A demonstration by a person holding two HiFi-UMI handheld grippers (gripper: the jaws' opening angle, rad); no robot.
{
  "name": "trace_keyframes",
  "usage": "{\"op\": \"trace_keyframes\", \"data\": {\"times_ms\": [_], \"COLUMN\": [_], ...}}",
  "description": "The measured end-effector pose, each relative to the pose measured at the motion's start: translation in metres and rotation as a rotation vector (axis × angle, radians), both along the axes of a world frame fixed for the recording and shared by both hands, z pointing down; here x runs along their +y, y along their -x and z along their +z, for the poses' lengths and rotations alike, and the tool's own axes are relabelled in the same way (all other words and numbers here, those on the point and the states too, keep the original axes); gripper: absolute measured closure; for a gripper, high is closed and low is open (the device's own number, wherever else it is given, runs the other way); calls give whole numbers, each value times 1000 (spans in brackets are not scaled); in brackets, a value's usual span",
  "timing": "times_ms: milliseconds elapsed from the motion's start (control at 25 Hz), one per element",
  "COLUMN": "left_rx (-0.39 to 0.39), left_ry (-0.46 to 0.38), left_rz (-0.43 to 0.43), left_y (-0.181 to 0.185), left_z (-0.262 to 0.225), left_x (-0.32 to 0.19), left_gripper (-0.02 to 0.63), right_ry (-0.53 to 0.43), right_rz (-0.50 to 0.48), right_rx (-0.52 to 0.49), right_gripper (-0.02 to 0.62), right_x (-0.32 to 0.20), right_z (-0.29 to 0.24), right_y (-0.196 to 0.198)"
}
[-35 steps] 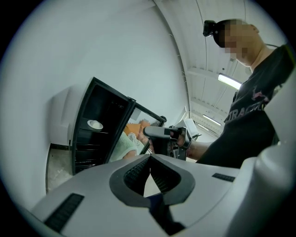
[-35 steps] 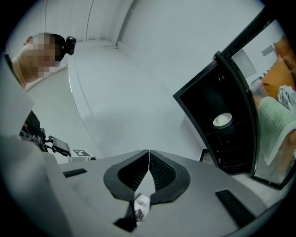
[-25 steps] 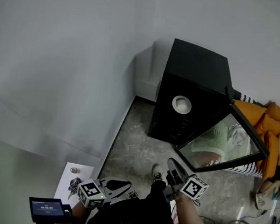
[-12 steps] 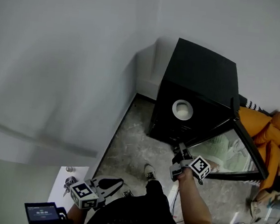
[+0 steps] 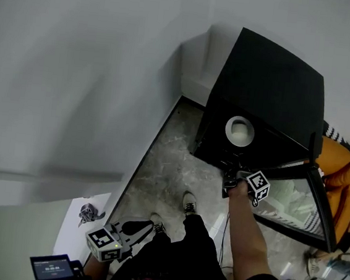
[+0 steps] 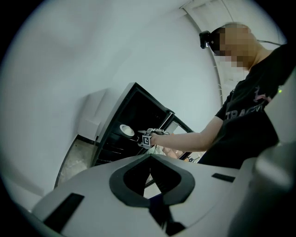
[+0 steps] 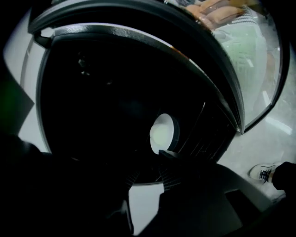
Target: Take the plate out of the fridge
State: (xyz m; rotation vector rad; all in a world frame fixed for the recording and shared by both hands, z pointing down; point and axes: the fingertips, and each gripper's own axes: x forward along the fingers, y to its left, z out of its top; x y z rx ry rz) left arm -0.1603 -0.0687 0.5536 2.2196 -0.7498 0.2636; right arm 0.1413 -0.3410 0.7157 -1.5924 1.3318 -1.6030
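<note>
- Fridge (image 5: 265, 83): black, standing on the floor against the wall.
- Door (image 5: 293, 201): glass-fronted, swung wide. The opening step looked done.
- Right claw (image 5: 228, 175): at the fridge mouth, near the shelf's front edge and aimed at the plate. Its jaws had just been opening and stood spread, with nothing between them.
- Left claw (image 5: 149, 226): low at the person's side, well apart from the fridge. Tips pressed together, empty.
- Plate (image 5: 240, 131): white, on its wire shelf inside the fridge, untouched.
- Left to do, by judgement: reach in, grip the plate, draw it out.
</note>
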Motion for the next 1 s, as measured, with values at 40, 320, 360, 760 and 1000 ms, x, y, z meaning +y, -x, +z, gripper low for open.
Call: {"op": "trace_keyframes", "data": {"times_ms": [40, 320, 360, 760, 1000], "left_rx": [-16, 58, 51, 1, 38], "left_ry": [12, 32, 37, 98, 75], "left_rz": [-8, -127, -132, -156, -171], "left_y": [1, -25, -26, -39, -45], "left_z": [3, 19, 21, 28, 25], "left_x": [-2, -33, -34, -42, -53], "left_gripper": [601, 601, 601, 601, 601], "right_ry": [17, 88, 95, 187, 254], "right_rz": [9, 97, 103, 133, 155], "right_rx": [-10, -63, -65, -67, -38], "right_gripper": [502, 502, 502, 502, 502], "right_x": [-7, -49, -53, -79, -75], "right_z": [4, 58, 62, 81, 79], "right_y": [1, -31, -33, -46, -46]}}
